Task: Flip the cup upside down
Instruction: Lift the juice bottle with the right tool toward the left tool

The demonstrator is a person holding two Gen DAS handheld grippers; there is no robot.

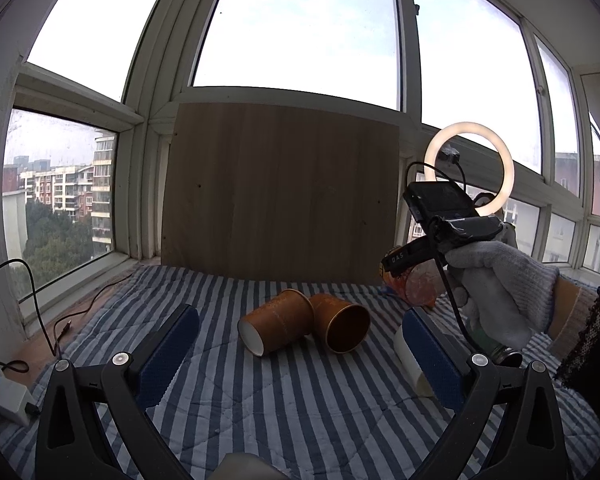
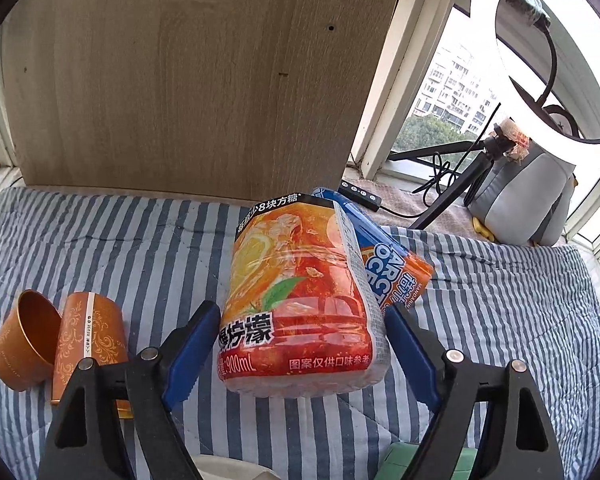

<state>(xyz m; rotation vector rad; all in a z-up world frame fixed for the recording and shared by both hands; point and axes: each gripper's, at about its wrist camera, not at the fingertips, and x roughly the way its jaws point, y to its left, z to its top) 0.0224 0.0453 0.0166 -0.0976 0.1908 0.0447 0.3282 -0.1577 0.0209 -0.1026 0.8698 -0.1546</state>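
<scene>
Two orange-brown paper cups lie on their sides, touching, on the striped cloth. In the left wrist view one cup [image 1: 276, 322] shows its white base and the other cup [image 1: 342, 322] shows its open mouth. My left gripper [image 1: 300, 354] is open and empty, a little short of them. In the right wrist view the cups [image 2: 90, 332] [image 2: 24, 340] lie at the far left. My right gripper [image 2: 300, 344] has its jaws on either side of an orange iced-tea bottle [image 2: 300, 300]; the pads look touching or nearly so.
A second orange and blue bottle [image 2: 384, 260] lies behind the first. A wooden board [image 1: 280, 188] stands at the back. A ring light [image 2: 548, 60], tripod and grey bag stand right. A power strip [image 1: 0, 396] and cables lie left. A white object [image 1: 410, 364] sits by my left gripper's right finger.
</scene>
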